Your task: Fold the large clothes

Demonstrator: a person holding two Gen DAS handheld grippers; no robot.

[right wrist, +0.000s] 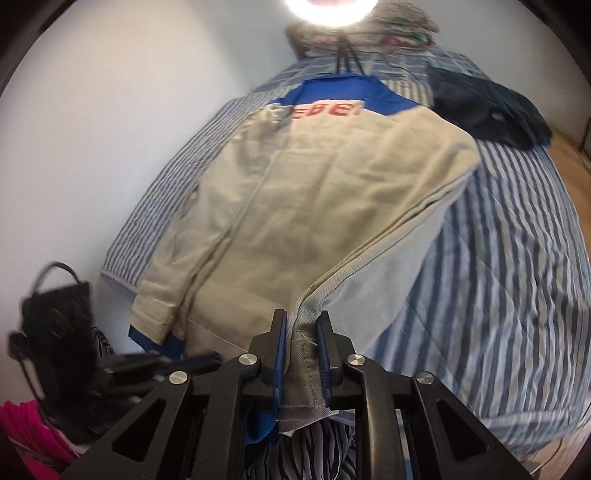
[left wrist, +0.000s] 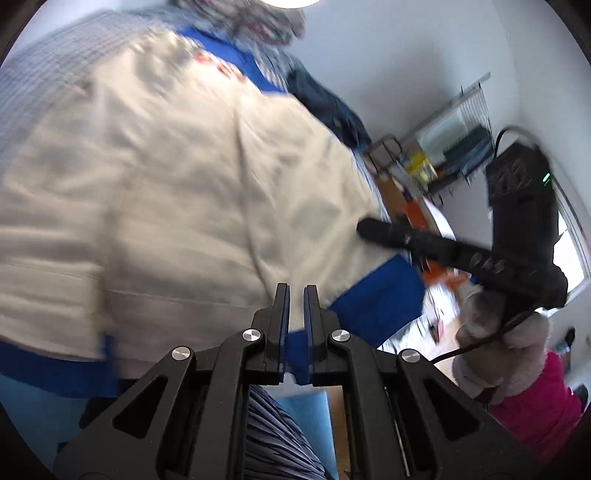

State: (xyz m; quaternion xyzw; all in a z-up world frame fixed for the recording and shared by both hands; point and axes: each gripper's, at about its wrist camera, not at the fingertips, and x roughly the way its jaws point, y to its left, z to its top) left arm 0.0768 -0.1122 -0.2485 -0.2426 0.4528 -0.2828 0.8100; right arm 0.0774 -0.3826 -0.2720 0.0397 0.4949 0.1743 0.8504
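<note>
A large beige jacket (right wrist: 295, 192) with blue collar, blue hem and red lettering lies back-up on a striped bed; it also fills the left wrist view (left wrist: 166, 184). My left gripper (left wrist: 296, 291) is shut on the jacket's blue hem band (left wrist: 373, 299). My right gripper (right wrist: 301, 317) is shut on a folded beige edge of the jacket, lifting it off the bed. The right gripper also shows in the left wrist view (left wrist: 365, 227), its fingertips against the jacket's edge. The left gripper shows blurred at the lower left of the right wrist view (right wrist: 207, 360).
The blue-and-white striped bedspread (right wrist: 498, 258) covers the bed. A dark garment (right wrist: 487, 107) lies at the far right of the bed, patterned pillows (right wrist: 369, 33) at its head. A white wall (right wrist: 110, 129) runs along the left. A shelf rack (left wrist: 454, 140) stands beyond the bed.
</note>
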